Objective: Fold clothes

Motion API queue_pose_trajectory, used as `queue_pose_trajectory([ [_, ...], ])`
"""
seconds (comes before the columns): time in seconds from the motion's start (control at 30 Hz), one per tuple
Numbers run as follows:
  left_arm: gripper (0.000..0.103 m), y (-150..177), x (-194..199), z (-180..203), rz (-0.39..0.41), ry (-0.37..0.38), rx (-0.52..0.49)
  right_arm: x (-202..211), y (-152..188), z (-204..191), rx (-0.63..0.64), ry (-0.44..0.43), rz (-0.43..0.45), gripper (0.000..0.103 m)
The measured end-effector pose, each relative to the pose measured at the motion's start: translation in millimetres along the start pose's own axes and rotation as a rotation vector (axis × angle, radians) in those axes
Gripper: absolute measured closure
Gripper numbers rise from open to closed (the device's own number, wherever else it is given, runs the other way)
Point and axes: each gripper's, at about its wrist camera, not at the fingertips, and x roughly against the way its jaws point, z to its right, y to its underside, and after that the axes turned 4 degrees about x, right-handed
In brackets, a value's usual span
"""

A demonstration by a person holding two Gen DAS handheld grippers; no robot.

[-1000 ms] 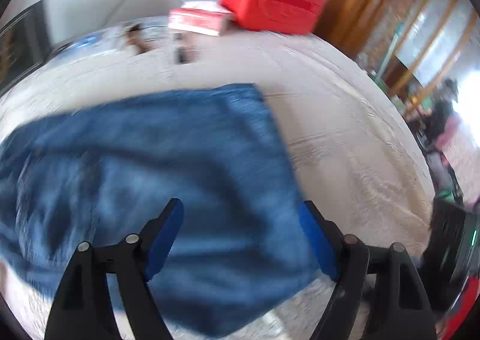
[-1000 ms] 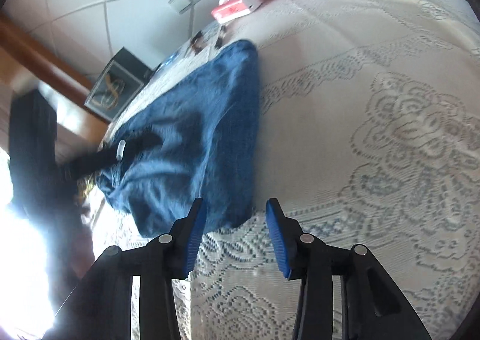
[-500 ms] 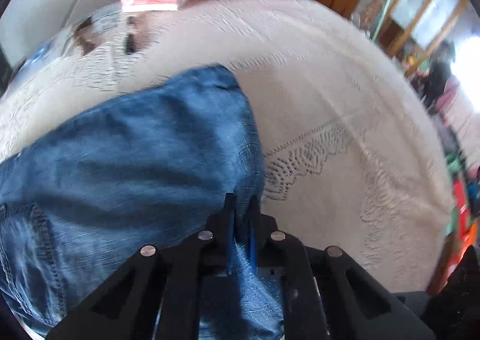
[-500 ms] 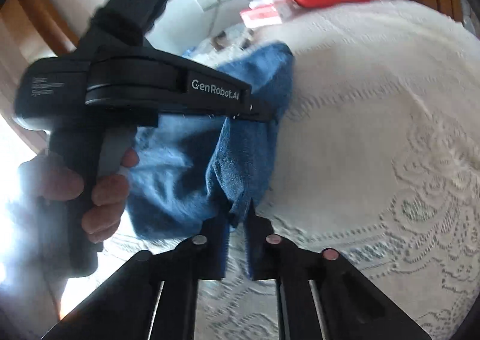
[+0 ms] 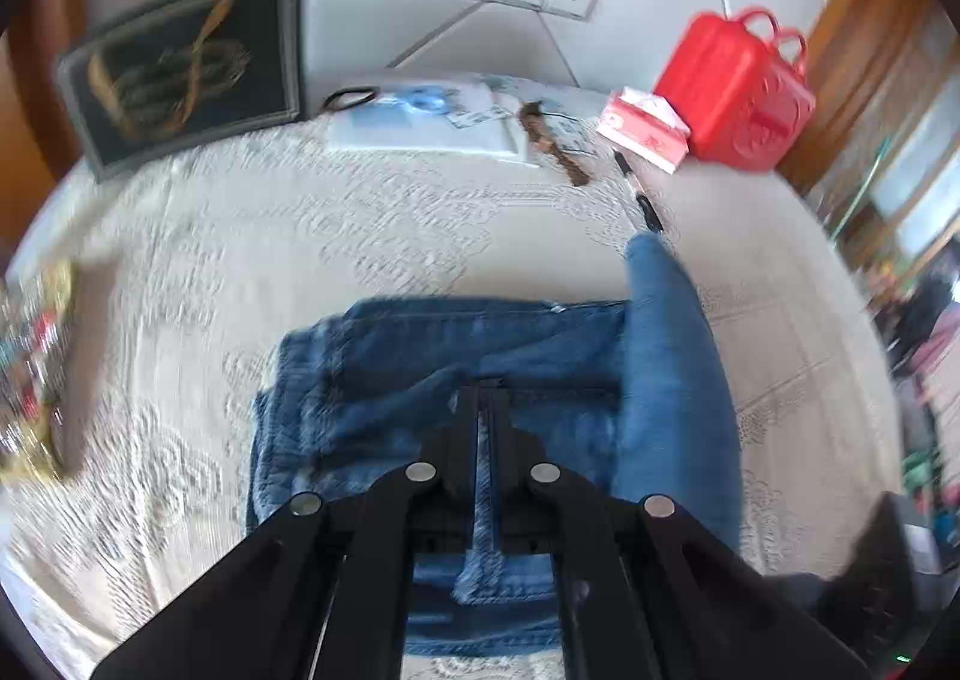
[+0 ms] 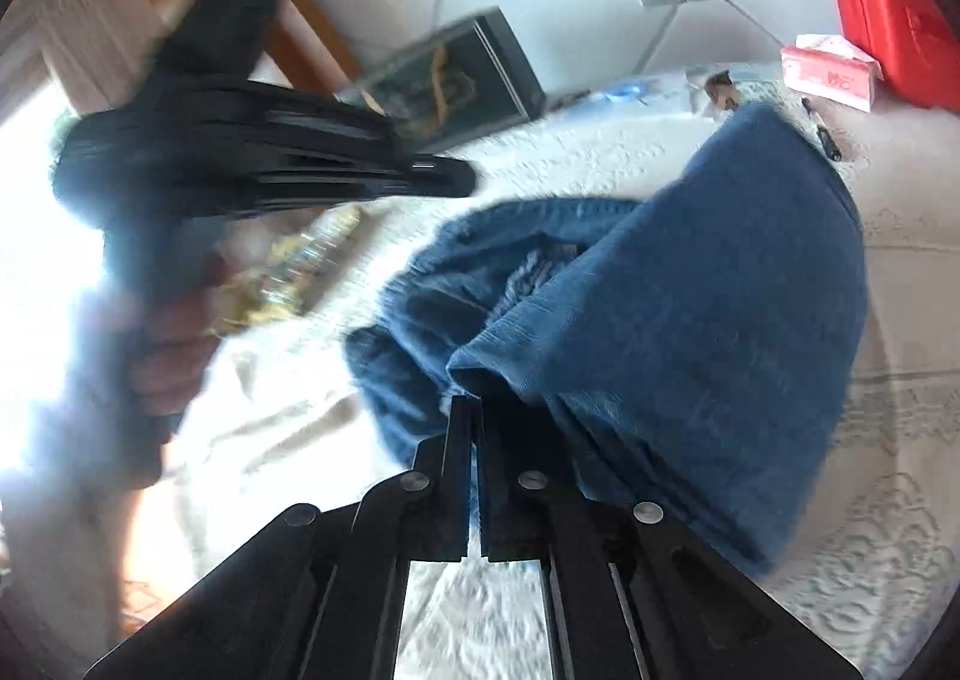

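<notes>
- Jeans (image 5: 528, 356): thick, soft denim, fairly heavy I'd judge; they lie bunched on the lace-covered counter (image 5: 270, 236), straight ahead of both grippers.
- Left gripper (image 5: 489, 398) is clamped on a denim edge.
- Right gripper (image 6: 474, 416) pinches a lifted hem, a leg draping to its right.
- Cloth this floppy sags between grips, so hems and waistband corners look like the best holds.
- Seams should resist slipping.
</notes>
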Motion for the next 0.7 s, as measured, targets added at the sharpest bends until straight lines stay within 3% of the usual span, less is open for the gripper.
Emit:
queue_pose_trajectory([
  [0.1, 0.088, 6.7, -7.7, 9.9, -0.008, 0.036, -0.029, -5.6, 12.2, 3.1, -0.039, 0.014, -0.033, 0.1],
  [0.13, 0.071, 9.7, -9.3, 16.2, -0.009, 0.051, -0.039, -1.8, 17.2, 8.5, -0.052, 0.016, -0.035, 0.098],
  [0.17, 0.042, 12.8, -12.7, 24.8, -0.011, 0.068, -0.051, 9.1, 26.6, 15.1, -0.06, 0.03, -0.026, 0.092],
  [0.23, 0.024, 19.6, -19.9, 43.9, -0.01, 0.1, -0.074, 29.3, 40.6, 19.7, -0.058, 0.056, 0.007, 0.084],
  [0.3, 0.024, 26.0, -26.1, 61.4, -0.008, 0.124, -0.088, 47.4, 47.2, 33.9, -0.058, 0.081, 0.048, 0.076],
  [0.6, 0.024, 41.1, -67.9, 105.2, -0.077, 0.146, -0.108, 93.5, 63.8, 70.8, -0.107, 0.167, 0.104, 0.07],
  [0.63, 0.03, 43.6, -71.4, 107.5, -0.087, 0.155, -0.116, 93.5, 64.7, 75.5, -0.115, 0.174, 0.102, 0.069],
  [0.67, 0.058, 48.2, -78.0, 111.5, -0.106, 0.145, -0.133, 93.4, 65.7, 80.1, -0.122, 0.181, 0.101, 0.065],
  [0.7, 0.074, 51.6, -83.1, 113.4, -0.121, 0.131, -0.138, 85.9, 65.7, 83.6, -0.132, 0.188, 0.086, 0.064],
])
